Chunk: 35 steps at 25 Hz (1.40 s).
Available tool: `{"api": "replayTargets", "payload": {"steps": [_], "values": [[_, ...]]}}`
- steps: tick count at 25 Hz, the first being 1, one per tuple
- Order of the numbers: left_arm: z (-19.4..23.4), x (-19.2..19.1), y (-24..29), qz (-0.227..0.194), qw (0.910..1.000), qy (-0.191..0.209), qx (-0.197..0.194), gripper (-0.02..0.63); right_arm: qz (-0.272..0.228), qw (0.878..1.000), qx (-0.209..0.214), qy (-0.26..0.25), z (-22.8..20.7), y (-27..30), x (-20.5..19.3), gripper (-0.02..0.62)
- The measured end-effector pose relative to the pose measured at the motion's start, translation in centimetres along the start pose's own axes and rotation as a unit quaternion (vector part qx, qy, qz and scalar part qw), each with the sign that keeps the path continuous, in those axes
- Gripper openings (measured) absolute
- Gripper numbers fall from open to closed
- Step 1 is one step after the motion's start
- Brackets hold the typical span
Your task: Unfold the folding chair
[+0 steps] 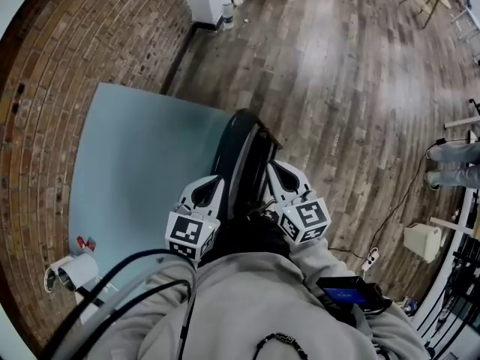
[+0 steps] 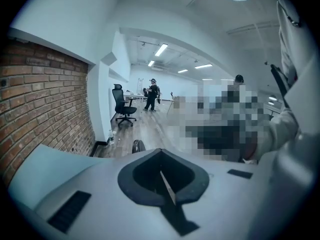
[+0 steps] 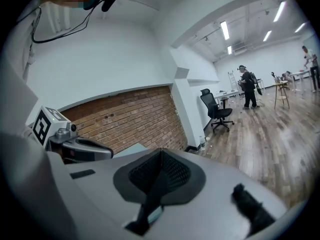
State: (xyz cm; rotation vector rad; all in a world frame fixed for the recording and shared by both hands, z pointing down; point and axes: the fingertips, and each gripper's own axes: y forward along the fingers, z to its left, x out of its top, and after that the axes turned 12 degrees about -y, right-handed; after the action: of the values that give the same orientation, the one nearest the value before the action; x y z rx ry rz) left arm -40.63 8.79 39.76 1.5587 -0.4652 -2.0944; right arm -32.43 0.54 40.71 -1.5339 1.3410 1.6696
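Folding chair (image 1: 241, 152) is seen edge-on in the head view, folded flat and stood upright on the wooden floor (image 1: 337, 73), close to the person's body and between the two hand-held grippers. The left hand-held gripper (image 1: 212, 180) is held just beside the chair's left edge, and in its own view (image 2: 161, 173) its jaws are shown pressed together along a thin seam with nothing between them. The right hand-held gripper (image 1: 276, 169) is held just beside the chair's right edge, and in its own view (image 3: 160, 170) its ribbed pads are likewise closed on each other and empty. Whether either gripper touches the chair cannot be told. To the left of the chair a light blue panel (image 1: 142, 178) is laid against the foot of a brick wall (image 1: 90, 43). Nearer, at the left, a white roll (image 1: 71, 272) is seen. Far across the room, a black office chair (image 2: 122, 106) and a standing person (image 2: 151, 95) are shown under ceiling lights.
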Motion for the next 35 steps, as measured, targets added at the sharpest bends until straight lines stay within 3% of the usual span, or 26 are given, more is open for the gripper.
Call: {"api": "replayTargets", "payload": {"steps": [3,7,11,13,20,25,32,35], "values": [[0.8,-1.2,0.8,0.037,0.9993,-0.002,0.005,0.005,0.018,0.999,0.003,0.027,0.0,1.5,-2.6,0.008],[2.3,-3.0,2.2,0.082,0.9964,0.000,0.018,0.081,0.056,0.997,0.002,0.054,-0.3,3.3,-6.2,0.023],[4.3,-4.6,4.3,0.128,0.9908,-0.016,0.040,0.219,0.099,0.991,0.000,0.093,-2.0,5.4,-10.3,0.148],[4.9,-5.4,5.0,0.155,0.9865,-0.026,0.045,0.270,0.132,0.985,0.003,0.111,-2.1,6.2,-12.7,0.181],[5.8,-7.9,6.7,0.200,0.9771,-0.054,0.050,0.272,0.222,0.961,0.009,0.163,-1.0,9.2,-20.9,0.230],[6.5,-8.2,7.4,0.201,0.9756,-0.057,0.066,0.268,0.269,0.946,0.001,0.183,-0.9,11.3,-25.4,0.256],[7.1,-9.4,8.3,0.227,0.9689,-0.069,0.069,0.267,0.338,0.928,-0.009,0.157,-0.8,13.0,-29.0,0.267],[6.5,-10.1,8.9,0.254,0.9629,-0.074,0.053,0.253,0.370,0.913,-0.014,0.170,-0.4,13.6,-30.8,0.265]]}}
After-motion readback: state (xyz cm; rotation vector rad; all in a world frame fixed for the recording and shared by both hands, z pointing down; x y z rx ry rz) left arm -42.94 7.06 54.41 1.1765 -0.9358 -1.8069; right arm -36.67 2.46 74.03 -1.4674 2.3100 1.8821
